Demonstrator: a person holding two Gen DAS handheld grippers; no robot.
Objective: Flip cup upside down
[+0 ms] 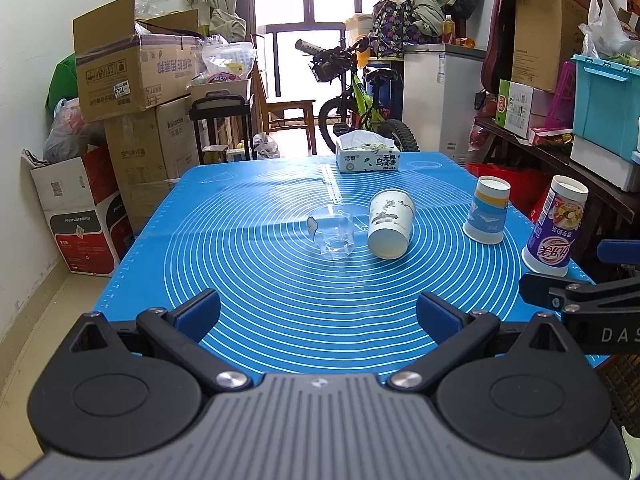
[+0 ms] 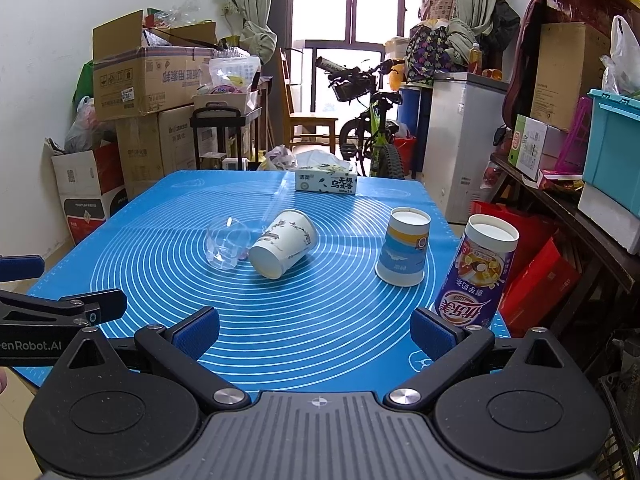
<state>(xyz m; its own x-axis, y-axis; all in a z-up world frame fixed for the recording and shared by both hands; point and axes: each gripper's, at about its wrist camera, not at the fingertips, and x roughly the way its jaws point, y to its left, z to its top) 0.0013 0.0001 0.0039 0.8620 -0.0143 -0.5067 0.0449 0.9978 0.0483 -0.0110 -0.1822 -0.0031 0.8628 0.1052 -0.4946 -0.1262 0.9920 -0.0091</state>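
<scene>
A white paper cup (image 1: 390,224) (image 2: 283,243) lies on its side on the blue mat (image 1: 280,280) (image 2: 320,320), mouth toward me. A clear plastic cup (image 1: 333,233) (image 2: 227,243) lies on its side just left of it. A blue-and-white paper cup (image 1: 487,210) (image 2: 404,245) stands upside down to the right. A purple milk-tea cup (image 1: 554,226) (image 2: 476,272) stands upside down at the mat's right edge. My left gripper (image 1: 318,314) is open and empty near the front edge. My right gripper (image 2: 316,328) is open and empty, its right finger close to the purple cup.
A tissue box (image 1: 368,156) (image 2: 326,180) sits at the mat's far edge. Cardboard boxes (image 1: 136,80) stack on the left, a bicycle (image 1: 360,100) and white freezer (image 1: 440,96) behind, cluttered shelves (image 1: 560,120) on the right.
</scene>
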